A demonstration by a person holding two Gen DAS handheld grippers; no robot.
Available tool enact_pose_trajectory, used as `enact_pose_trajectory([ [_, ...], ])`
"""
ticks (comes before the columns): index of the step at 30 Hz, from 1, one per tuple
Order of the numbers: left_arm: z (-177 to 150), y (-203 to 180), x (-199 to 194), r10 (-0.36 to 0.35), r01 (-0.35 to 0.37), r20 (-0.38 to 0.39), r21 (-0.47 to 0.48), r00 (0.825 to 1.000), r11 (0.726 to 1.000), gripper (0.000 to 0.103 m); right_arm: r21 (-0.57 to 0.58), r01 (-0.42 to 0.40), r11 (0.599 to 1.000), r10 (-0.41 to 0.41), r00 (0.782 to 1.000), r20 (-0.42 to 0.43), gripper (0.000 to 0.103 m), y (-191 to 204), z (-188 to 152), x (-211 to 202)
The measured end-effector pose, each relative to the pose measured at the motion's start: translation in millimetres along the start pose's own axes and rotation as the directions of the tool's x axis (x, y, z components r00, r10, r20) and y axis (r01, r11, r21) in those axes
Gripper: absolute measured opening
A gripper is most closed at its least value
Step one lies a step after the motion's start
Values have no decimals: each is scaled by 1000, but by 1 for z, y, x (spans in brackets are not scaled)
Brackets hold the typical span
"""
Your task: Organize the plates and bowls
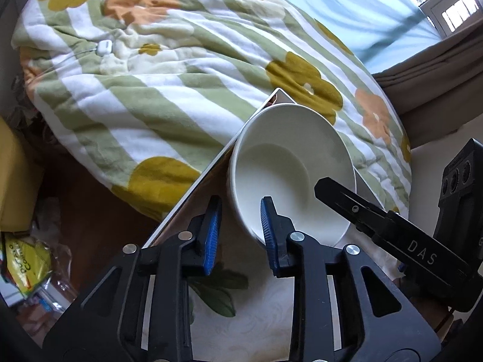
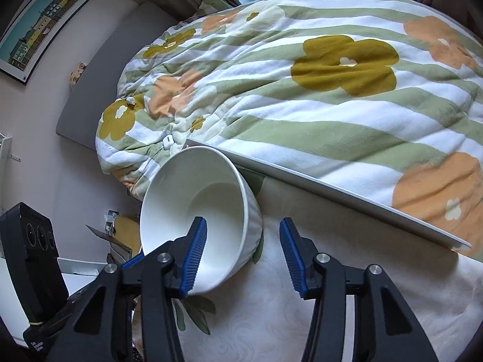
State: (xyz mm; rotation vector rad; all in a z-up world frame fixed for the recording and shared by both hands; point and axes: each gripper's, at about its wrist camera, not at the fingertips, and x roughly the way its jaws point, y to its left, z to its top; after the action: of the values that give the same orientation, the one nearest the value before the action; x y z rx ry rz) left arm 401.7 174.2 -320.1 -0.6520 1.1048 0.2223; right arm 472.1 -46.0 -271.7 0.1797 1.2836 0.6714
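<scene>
Fingers of left gripper (image 1: 241, 229) and right gripper (image 2: 241, 256) each straddling bowl (image 1: 289, 166) rim, not visibly clamped: seat pads squarely, squeeze evenly, lift level off worktop (image 2: 332, 271).

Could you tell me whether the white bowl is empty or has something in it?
Empty: the white bowl shows only its bare white inside in both wrist views.

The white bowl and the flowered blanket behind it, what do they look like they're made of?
White bowl: probably glazed ceramic, though melamine is possible; smooth, faintly glossy inside, ribbed outer wall. Flowered blanket: soft fleece or quilted cotton; matte, rumpled and creased.
</scene>
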Motion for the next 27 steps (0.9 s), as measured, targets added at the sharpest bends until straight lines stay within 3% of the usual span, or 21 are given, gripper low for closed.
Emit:
enact_pose_trajectory([
  [2, 1, -2, 1, 13, -13, 9, 15, 1000, 1000, 19, -1, 6, 1000, -6, 1000, -1, 43, 0, 1, 4],
  [4, 1, -5, 1, 34, -34, 15, 35, 999, 999, 19, -8, 14, 1000, -14, 1000, -7, 20, 1, 1, 9],
  [5, 1, -6, 1, 36, -37, 18, 40, 999, 999, 19, -14, 27, 1000, -27, 1000, -6, 18, 1, 0, 10],
  [11, 0, -7, -3, 44, -46, 26, 66, 999, 997, 19, -12, 33, 999, -33, 999, 12, 17, 2, 0, 8],
  [16, -8, -22, -30, 48, -55, 78, 87, 996, 995, 19, -12, 5, 1000, -5, 999, 47, 17, 5, -7, -10],
  [22, -32, -54, -80, 45, -69, 171, 142, 984, 987, 19, -33, -24, 999, 28, 993, 114, 17, 10, -29, -54],
  [27, -75, -91, -125, 22, -67, 232, 191, 973, 979, 19, -44, -39, 998, 46, 983, 179, 17, 8, -60, -109],
])
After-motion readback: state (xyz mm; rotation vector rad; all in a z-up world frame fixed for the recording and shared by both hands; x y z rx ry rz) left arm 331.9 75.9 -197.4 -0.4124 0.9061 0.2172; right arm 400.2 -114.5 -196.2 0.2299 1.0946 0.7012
